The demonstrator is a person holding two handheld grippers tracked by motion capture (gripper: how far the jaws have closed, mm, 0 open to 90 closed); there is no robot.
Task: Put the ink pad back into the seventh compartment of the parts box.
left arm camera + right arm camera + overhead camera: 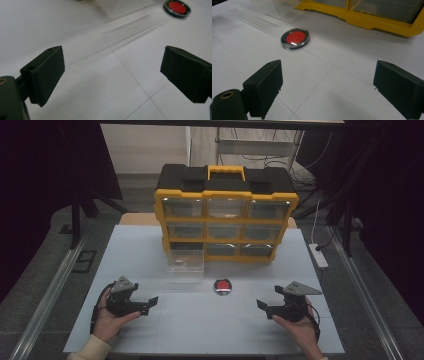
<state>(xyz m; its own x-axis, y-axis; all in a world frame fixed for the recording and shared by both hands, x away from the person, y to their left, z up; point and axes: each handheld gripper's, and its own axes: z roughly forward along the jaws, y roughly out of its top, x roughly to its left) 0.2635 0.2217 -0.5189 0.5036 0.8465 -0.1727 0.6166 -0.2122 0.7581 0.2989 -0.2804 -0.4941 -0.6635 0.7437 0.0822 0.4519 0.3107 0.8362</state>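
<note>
Here both grippers gape near red disc

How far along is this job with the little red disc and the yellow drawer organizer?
Early stage. Done: one clear plastic drawer is pulled out of the bottom-left slot of the yellow and black drawer organizer and stands on the white table. In hand: nothing; the left gripper and right gripper are both open, either side of the round red disc with a black rim. Left: probably picking up the disc, putting it in the drawer and closing it.
</note>
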